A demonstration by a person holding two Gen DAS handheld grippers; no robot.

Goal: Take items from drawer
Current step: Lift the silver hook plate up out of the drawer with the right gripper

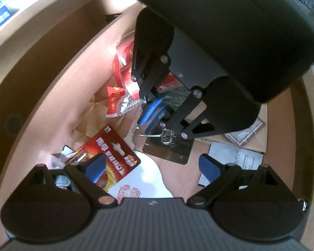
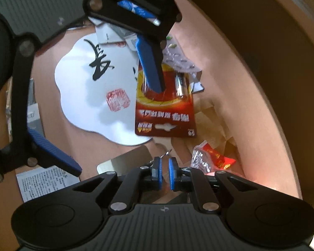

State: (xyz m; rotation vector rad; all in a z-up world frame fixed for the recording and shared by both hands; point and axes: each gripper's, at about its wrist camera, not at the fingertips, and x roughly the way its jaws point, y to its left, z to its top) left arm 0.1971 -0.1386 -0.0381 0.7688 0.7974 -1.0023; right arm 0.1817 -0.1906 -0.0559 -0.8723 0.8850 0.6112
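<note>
Okay, both tongs are down inside the open drawer (image 1: 52, 67). Left gripper (image 1: 151, 167): blue pads spread wide apart, nothing between them. Its left pad (image 1: 95, 166) hangs over the red battery blister card (image 1: 113, 156); from the right wrist view that same pad (image 2: 149, 62) sits right on the card's clear bubble, next to the batteries (image 2: 181, 85). Can't tell if it's actually touching or just above.

Right gripper (image 2: 165, 173): pads nearly together, only a thin slit between, nothing visibly clamped. In the left wrist view its tips (image 1: 150, 113) point down beside a wire binder clip (image 1: 167, 138) lying on a dark card (image 1: 169, 148).

Further out on the drawer floor: white scalloped fan-shaped card with black calligraphy and a red seal (image 2: 98, 87), partly under the battery card. Red snack packets (image 1: 120, 79) toward the far wall, another red wrapper (image 2: 211, 156) just right of the right tongs. Printed paper sheet (image 2: 41, 179) on the left, brown envelope (image 1: 251, 131) behind it. Clear crinkled plastic (image 2: 178, 58) past the batteries.
</note>
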